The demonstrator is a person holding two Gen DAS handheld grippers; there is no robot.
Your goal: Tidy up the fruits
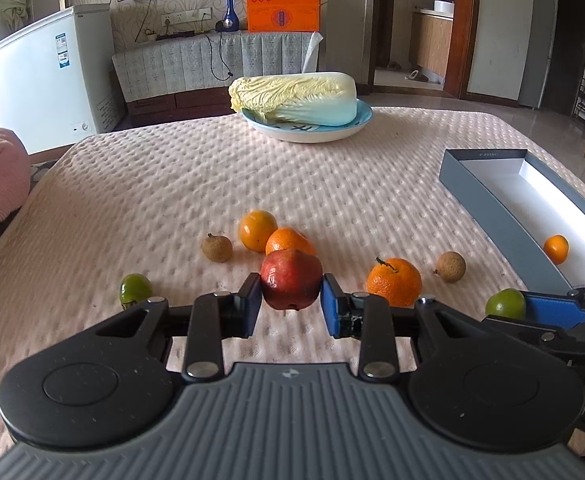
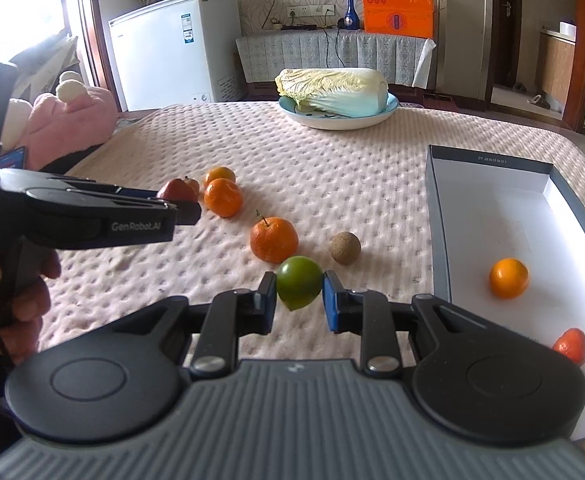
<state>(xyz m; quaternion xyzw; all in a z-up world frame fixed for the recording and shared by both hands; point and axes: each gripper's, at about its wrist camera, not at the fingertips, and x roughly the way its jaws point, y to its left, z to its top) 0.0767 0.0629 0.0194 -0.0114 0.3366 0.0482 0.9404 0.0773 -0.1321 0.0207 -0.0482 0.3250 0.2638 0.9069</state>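
Jaws of the left gripper (image 1: 291, 303) are clenched on a dark red pomegranate-like fruit (image 1: 291, 280), held just clear of the pink dimpled cloth surface (image 1: 172, 184). Jaws of the right gripper (image 2: 299, 300) are clamped on a smooth green round fruit (image 2: 298, 282), also off the cloth. Between the two grippers lie a stemmed orange mandarin (image 2: 274, 239) and a small brown round longan (image 2: 345, 248). Beyond the red fruit sit two more orange fruits (image 1: 257, 230), touching each other, with another brown longan (image 1: 217, 247) beside them and a second green fruit (image 1: 135, 290) further left. On the right stands an open grey shallow box with a white floor (image 2: 492, 208), holding one orange fruit (image 2: 508, 278) and a reddish-orange fruit (image 2: 571, 345). At the far edge, a pale napa cabbage (image 1: 294, 96) rests in a blue-rimmed white dish (image 1: 312, 134).
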